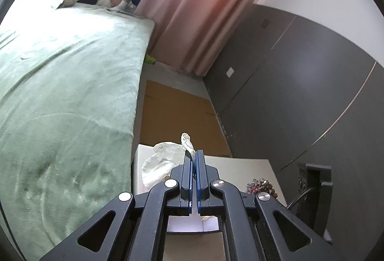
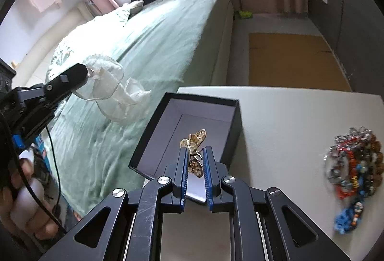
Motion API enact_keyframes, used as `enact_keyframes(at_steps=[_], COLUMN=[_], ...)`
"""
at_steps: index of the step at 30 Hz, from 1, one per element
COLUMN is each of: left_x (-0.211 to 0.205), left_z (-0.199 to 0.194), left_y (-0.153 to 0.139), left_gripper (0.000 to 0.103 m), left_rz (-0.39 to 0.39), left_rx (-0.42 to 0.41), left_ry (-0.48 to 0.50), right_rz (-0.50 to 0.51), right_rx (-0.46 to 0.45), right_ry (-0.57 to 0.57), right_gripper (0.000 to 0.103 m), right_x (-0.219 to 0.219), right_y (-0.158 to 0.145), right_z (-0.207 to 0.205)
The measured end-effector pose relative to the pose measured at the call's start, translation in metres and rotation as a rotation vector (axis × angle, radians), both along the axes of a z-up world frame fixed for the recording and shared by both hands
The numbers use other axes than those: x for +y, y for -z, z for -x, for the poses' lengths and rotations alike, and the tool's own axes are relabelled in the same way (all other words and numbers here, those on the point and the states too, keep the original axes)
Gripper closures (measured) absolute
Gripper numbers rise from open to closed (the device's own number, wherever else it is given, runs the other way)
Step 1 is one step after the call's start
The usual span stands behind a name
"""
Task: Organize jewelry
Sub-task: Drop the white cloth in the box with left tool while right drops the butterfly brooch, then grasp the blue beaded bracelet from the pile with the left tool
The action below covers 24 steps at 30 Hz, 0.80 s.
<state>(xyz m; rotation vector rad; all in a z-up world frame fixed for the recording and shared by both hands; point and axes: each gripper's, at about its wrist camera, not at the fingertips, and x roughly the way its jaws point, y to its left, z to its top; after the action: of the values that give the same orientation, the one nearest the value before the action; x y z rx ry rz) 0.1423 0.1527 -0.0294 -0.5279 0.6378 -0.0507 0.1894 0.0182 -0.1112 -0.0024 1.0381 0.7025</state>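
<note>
We are pinching the brooch [image 2: 195,153] over the box [image 2: 234,121], left jaws clamping a pouch [image 2: 108,83], beads [image 2: 355,165] waiting beside the box.

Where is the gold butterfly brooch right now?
In the right wrist view, the gold butterfly brooch is pinched in the right claw, above the open black box on the white table.

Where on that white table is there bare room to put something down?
The widest bare patch of the white table lies between the open black box and the heap of beaded bracelets, running to the far edge. The right edge, by that heap, is crowded.
</note>
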Motion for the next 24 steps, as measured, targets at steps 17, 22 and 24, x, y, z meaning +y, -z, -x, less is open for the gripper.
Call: enact_keyframes(at_steps=[17, 22, 24], left_x=[-0.067, -0.076, -0.077], left_z=[-0.022, -0.035, -0.038], left_y=[0.025, 0.045, 0.052], left_gripper=[0.102, 0.097, 0.084], left_rz=[-0.102, -0.050, -0.026], left_rx=[0.104, 0.198, 0.225], left_ry=[0.140, 0.196, 0.206], right_rz=[-0.141, -0.139, -0.138], right_rx=[0.000, 0.007, 0.005], right_ry=[0.216, 0.239, 0.245], right_gripper=[0.039, 0.039, 0.039], right_x=[-0.101, -0.114, -0.119], right_y=[-0.026, -0.026, -0.026], right_z=[-0.012, -0.016, -0.016])
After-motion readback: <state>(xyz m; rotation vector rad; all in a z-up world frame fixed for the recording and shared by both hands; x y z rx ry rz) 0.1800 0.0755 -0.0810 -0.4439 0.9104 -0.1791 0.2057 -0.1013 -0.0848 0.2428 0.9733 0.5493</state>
